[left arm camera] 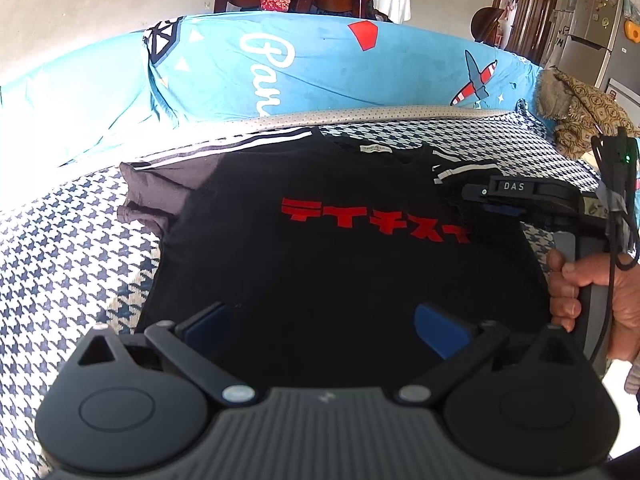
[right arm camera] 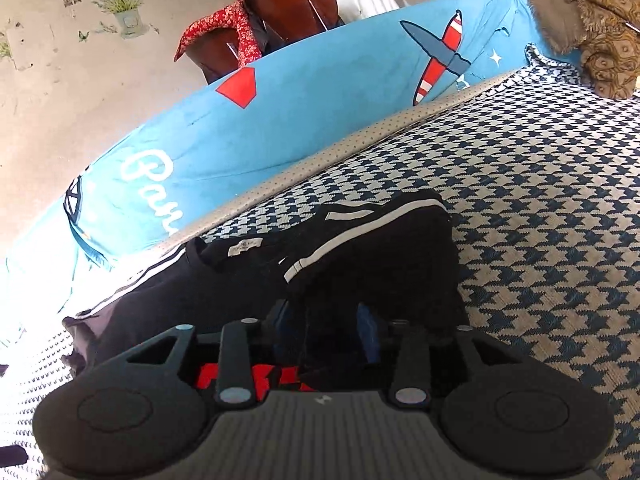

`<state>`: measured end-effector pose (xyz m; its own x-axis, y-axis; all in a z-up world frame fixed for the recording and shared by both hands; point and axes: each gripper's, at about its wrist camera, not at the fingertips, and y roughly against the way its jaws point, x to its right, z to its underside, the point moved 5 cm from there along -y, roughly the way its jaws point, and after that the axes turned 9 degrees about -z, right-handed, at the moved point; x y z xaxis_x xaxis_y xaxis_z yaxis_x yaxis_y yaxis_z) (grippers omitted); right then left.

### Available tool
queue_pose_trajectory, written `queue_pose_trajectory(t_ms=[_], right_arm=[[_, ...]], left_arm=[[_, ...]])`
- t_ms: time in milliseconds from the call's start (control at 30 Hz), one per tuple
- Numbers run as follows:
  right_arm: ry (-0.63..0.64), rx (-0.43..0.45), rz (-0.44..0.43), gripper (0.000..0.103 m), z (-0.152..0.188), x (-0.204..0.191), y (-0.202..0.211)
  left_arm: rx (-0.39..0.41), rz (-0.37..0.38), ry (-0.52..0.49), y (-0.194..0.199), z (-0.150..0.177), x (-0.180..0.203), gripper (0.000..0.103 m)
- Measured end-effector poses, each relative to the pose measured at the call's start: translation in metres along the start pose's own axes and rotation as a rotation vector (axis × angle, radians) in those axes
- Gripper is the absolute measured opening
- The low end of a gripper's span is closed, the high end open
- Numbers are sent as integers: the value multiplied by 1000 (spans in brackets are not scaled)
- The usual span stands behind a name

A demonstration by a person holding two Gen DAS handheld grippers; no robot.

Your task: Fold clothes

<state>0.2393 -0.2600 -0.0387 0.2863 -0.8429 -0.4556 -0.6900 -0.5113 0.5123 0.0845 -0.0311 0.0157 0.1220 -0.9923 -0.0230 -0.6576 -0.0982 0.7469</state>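
On sleeve (right arm camera: 380, 248), right tool (right arm camera: 326, 328) clamped.

Black linkage grippers, blue-padded fingers (left arm camera: 438, 330), silver pivot screws, ribbed grey housing, white "DAS" label (left arm camera: 513, 186).

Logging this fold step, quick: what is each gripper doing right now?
Left gripper: open, over the black T-shirt, holding nothing.
Right gripper: shut on the T-shirt's striped sleeve.

Left tongs (left arm camera: 324, 326) spread wide — right tongs (right arm camera: 326, 330) nearly closed, hand-held.
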Motion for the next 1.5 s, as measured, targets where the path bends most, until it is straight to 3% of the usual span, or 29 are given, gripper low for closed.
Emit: queue_pose_trajectory(t_ms=[233,467,733,1133,1367,1500], right_arm=[[-43,53,16,38,-13,11,11],[-36,53,25,38,-16,18,7],[-53,63,11,37,-24,23,-9],[-154,76,76,36,-33,52,-36],[-175,115,89,26,-44,63,-37],[-229,164,77,26,-58,70,-25]], left_arm=[[-3,-8,5,-1,2,-1,103],[-17,-18,21,-7,2,-4,103],[-48,-15,38,-15,4,-4,103],[-80,-3,46,-23,6,-3,103],[-99,3,53,-28,6,-3,103],[-97,3,54,-28,7,-3,103]])
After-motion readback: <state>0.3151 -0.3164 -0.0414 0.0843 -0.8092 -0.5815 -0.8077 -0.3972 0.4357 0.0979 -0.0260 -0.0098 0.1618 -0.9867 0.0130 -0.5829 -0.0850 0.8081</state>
